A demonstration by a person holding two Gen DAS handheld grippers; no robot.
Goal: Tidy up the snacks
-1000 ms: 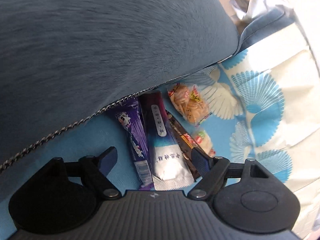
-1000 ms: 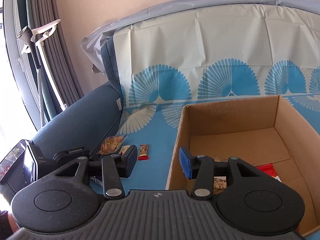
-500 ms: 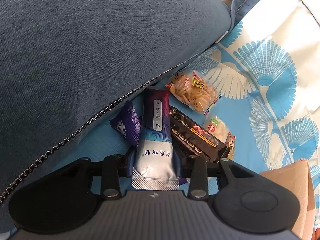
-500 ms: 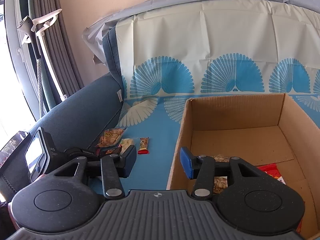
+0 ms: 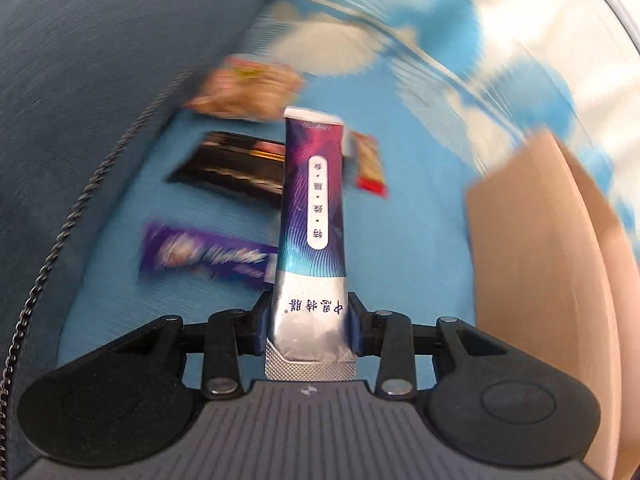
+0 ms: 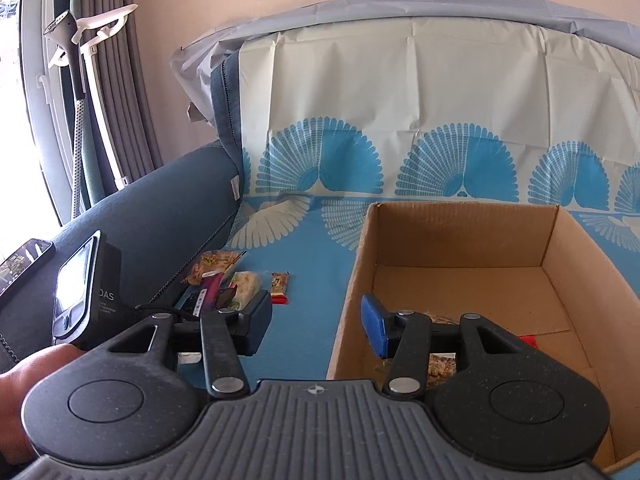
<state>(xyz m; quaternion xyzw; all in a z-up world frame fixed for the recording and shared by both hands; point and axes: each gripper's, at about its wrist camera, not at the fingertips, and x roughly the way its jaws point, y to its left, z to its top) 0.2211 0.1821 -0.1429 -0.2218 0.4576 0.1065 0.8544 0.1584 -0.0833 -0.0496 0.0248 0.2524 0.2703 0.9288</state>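
Note:
My left gripper [image 5: 310,316] is shut on the silver bottom end of a purple-and-silver snack pouch [image 5: 314,208], which is held up off the blue fan-patterned cloth [image 5: 420,240]. Below it lie a purple chocolate bar [image 5: 204,256], a black bar [image 5: 232,168], a cracker bag [image 5: 248,88] and a small red-ended bar [image 5: 370,164]. The cardboard box [image 5: 532,280] is to the right. In the right wrist view my right gripper [image 6: 316,320] stands open over the near left corner of the box [image 6: 460,236], with nothing between its fingers.
The dark blue sofa arm [image 5: 100,60] rises left of the snacks. A few packets [image 6: 440,364] lie in the box's near part. A hand [image 6: 24,380] and the left gripper's body [image 6: 80,288] show at the left. A curtain and stand [image 6: 80,80] are behind.
My left gripper closed on the purple-and-silver pouch, lifted it off the pile and rolled, and its view swung right to take in the box. The right gripper barely moved.

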